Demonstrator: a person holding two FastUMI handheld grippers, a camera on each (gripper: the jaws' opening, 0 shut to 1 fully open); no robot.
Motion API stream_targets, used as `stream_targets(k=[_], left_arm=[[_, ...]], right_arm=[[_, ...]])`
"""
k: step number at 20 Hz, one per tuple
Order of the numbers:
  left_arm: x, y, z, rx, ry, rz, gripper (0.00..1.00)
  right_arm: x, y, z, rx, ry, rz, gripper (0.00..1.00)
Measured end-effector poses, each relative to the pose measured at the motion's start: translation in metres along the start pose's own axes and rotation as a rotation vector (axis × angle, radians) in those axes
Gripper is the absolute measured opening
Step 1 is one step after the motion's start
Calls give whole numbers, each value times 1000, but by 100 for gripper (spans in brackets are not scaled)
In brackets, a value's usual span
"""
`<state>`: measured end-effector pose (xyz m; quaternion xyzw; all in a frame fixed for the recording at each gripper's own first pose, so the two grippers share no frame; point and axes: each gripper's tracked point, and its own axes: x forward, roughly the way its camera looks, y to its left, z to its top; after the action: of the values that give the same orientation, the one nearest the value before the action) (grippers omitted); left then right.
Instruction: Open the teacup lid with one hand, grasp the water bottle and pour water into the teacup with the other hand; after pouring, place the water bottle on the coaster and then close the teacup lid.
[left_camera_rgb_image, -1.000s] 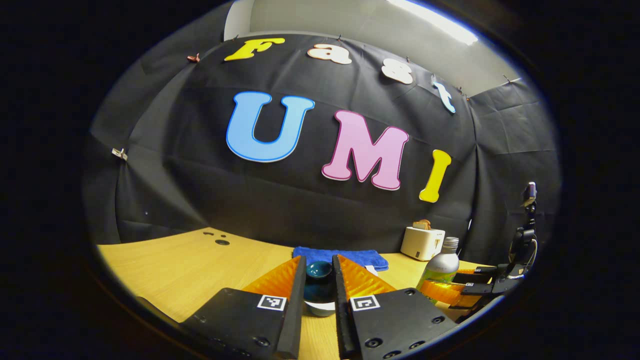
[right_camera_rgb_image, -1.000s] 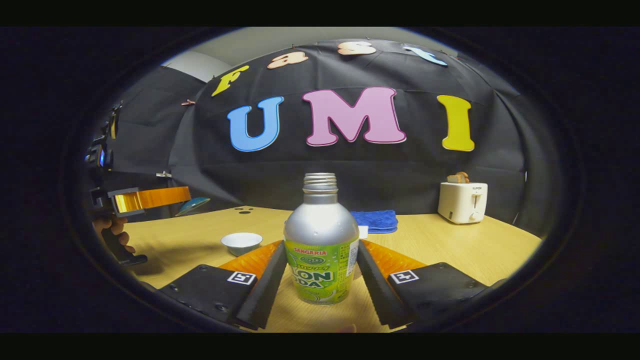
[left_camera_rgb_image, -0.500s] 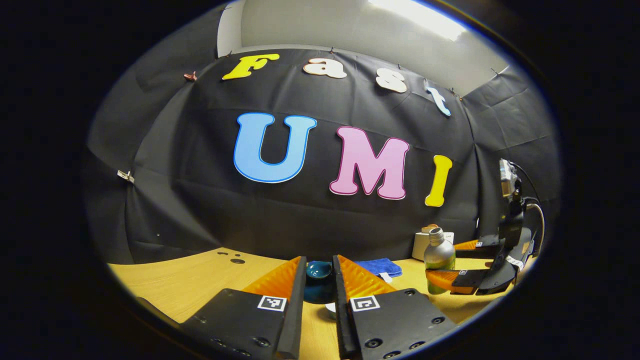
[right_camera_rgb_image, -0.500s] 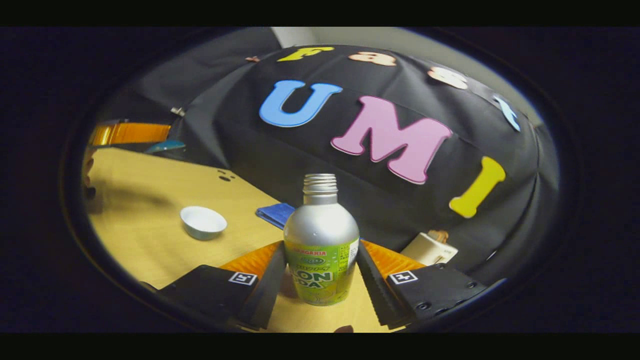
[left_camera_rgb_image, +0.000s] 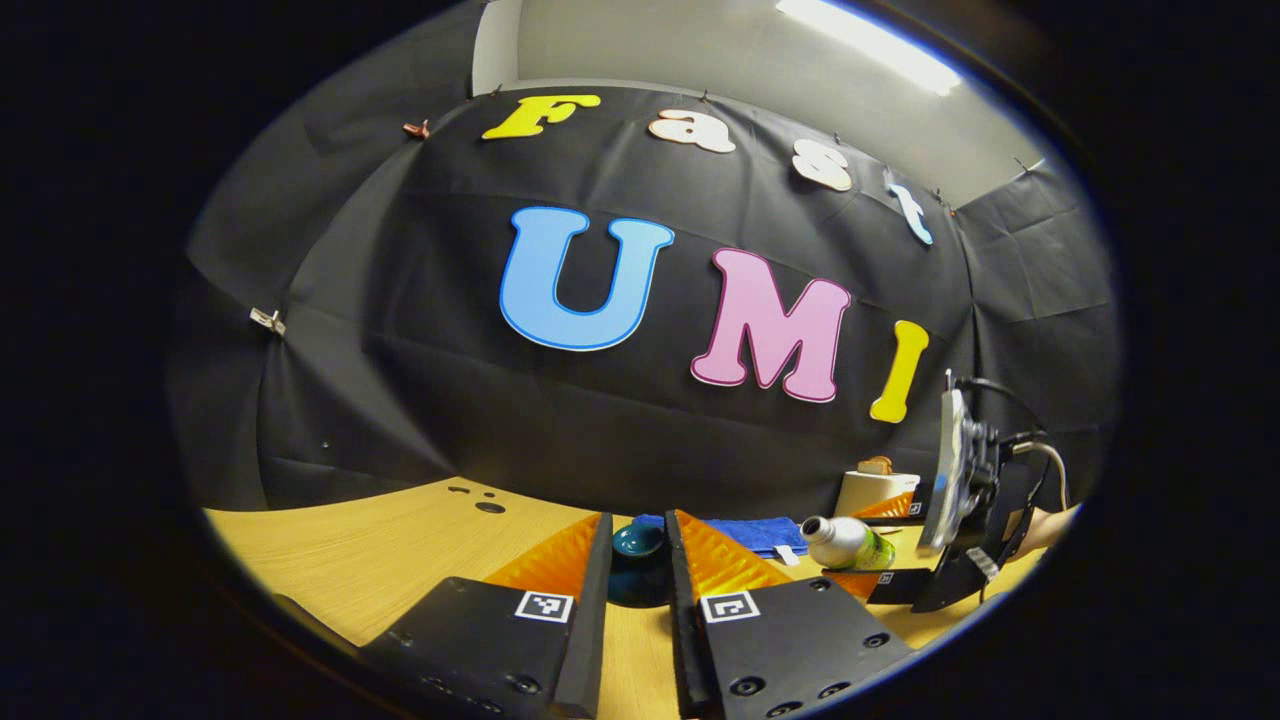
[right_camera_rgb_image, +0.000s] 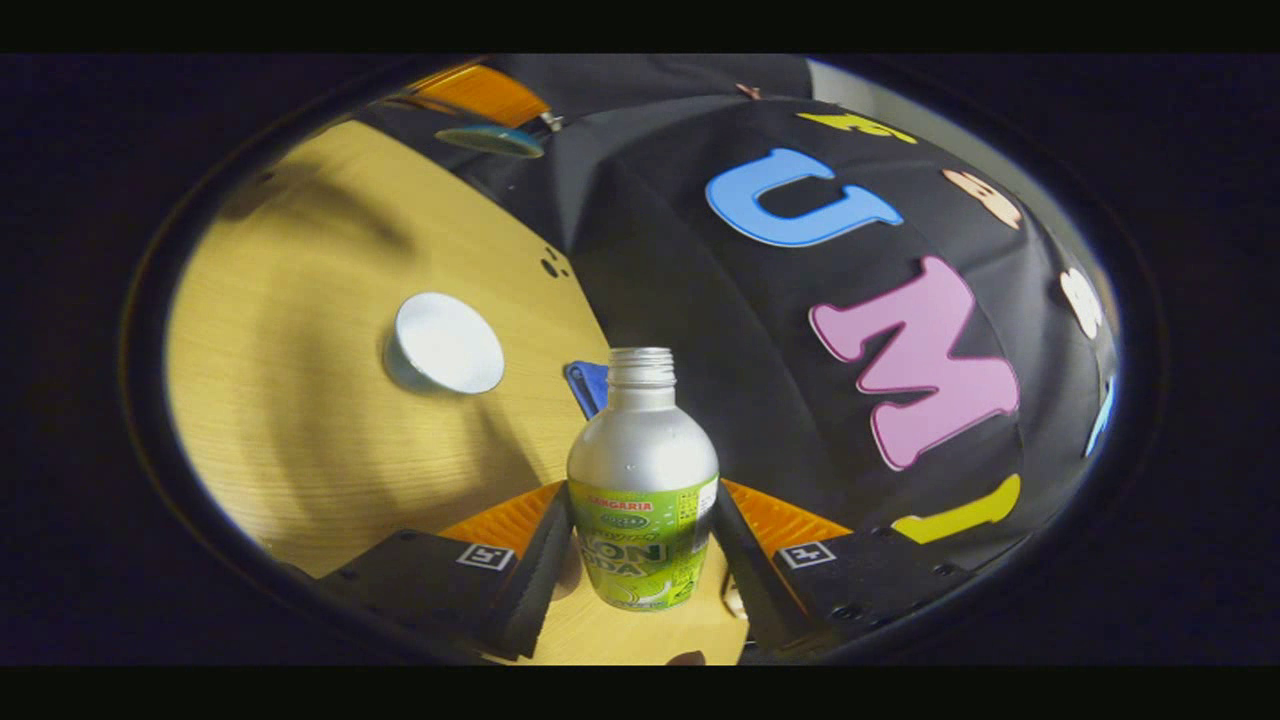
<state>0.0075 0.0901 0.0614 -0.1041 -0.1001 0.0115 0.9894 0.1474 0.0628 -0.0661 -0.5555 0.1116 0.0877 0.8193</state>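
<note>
The teacup lid (left_camera_rgb_image: 638, 541), a dark teal dome with a knob, sits pinched between the fingers of the left gripper (left_camera_rgb_image: 637, 560) in the left gripper view, held up off the wooden table (left_camera_rgb_image: 380, 545); the jaws are narrow and both fingers press its sides. Ahead and to the right of this claw the water bottle (left_camera_rgb_image: 845, 543) lies tipped nearly level, its open neck pointing back toward the left gripper, carried by the right gripper (left_camera_rgb_image: 890, 545), with a hand showing just behind it. Beyond the lid lies a blue cloth (left_camera_rgb_image: 745, 533), and a white toaster (left_camera_rgb_image: 876, 492) stands behind the bottle.

In the right gripper view the water bottle (right_camera_rgb_image: 642, 490) stands straight out along the right gripper (right_camera_rgb_image: 640, 545), both fingers closed on its labelled lower body, cap off. The whole scene is rolled, so the claw is tilted hard. The white teacup (right_camera_rgb_image: 444, 344) sits on the table (right_camera_rgb_image: 300, 420) ahead and to the left of the bottle's mouth, uncovered. At the far top the left gripper (right_camera_rgb_image: 480, 100) shows with the teacup lid (right_camera_rgb_image: 490, 140) under its fingers. The coaster I cannot pick out.

The step in hand looks like the start of the pour: lid off, bottle tilted. No stream is visible, and the neck seems off to one side of the cup, so the next move likely calls for bringing the mouth over the teacup before tipping further.
</note>
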Motion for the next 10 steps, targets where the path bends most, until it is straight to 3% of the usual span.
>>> stream_targets(k=[3,4,10], left_arm=[[1,7,-5,-4,14,12,32],[1,8,-6,-7,15,13,32],[2,15,-7,-27,19,20,32]], right_arm=[[9,6,0,-152,9,-6,76],[12,8,-1,-196,9,-7,80],[18,8,3,-399,10,-11,80]])
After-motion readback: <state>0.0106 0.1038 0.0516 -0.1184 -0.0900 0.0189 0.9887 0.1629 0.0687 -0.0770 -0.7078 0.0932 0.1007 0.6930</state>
